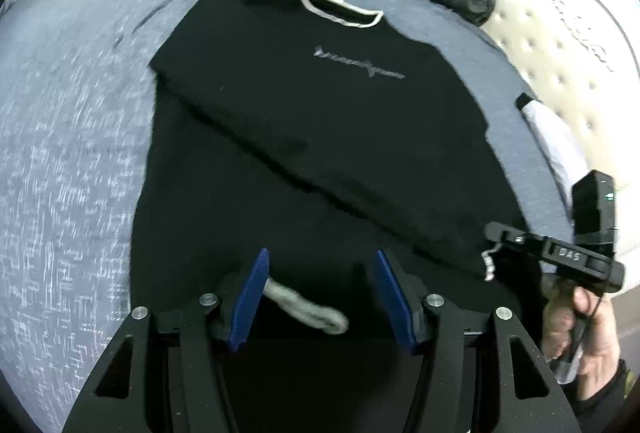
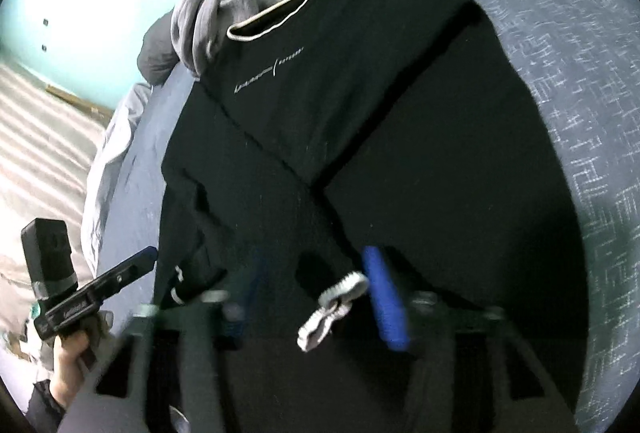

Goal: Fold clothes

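Black sweatshirt [image 1: 320, 137] is lying spread on the blue-grey bedspread [image 1: 72, 137], filling mid-frame, collar toward the top. L gripper [image 1: 320, 293] is hovering w/ jaws apart over the hem, bottom centre, grey cuff [image 1: 308, 307] between them. R gripper [image 2: 316, 297] is blurred; can't tell if it's gripping the grey-white trim [image 2: 332, 303].

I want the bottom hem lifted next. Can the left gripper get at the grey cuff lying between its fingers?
Probably yes. The left gripper stands open just over the black shirt, and the grey cuff lies between its fingers with nothing covering it.
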Motion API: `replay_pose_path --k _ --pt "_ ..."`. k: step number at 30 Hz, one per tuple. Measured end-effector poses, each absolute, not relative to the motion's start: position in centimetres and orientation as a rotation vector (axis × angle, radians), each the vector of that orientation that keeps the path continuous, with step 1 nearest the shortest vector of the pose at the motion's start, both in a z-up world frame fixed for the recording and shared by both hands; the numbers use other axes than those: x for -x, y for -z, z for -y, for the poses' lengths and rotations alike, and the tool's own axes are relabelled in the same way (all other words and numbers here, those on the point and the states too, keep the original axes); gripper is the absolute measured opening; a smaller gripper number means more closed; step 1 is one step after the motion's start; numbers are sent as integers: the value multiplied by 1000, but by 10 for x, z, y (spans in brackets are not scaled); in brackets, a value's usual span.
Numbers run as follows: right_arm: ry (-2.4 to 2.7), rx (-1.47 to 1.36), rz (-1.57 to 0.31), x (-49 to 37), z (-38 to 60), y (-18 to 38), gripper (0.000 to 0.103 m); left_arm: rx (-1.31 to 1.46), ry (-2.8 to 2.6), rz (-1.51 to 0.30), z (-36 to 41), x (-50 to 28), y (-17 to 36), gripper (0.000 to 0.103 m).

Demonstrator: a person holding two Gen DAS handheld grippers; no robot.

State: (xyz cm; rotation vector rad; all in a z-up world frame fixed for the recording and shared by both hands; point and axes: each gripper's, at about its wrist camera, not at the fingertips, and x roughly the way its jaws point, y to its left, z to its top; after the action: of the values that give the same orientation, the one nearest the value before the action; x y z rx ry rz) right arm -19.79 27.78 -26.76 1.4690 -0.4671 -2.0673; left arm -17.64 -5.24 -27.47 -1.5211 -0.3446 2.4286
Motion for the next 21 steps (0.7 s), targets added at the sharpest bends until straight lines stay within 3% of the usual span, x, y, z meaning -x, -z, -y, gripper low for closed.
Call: replay_pose_path --k 3,14,21 --pt "2061 -1465 427 195 -273 267 4 1553 -2430 347 58 175 288 59" --pt "2093 -1302 618 196 -313 228 3 1590 -2433 346 59 174 304 59" --pt "2182 -1350 693 207 -356 245 3 1587 -2440 330 62 175 296 59"
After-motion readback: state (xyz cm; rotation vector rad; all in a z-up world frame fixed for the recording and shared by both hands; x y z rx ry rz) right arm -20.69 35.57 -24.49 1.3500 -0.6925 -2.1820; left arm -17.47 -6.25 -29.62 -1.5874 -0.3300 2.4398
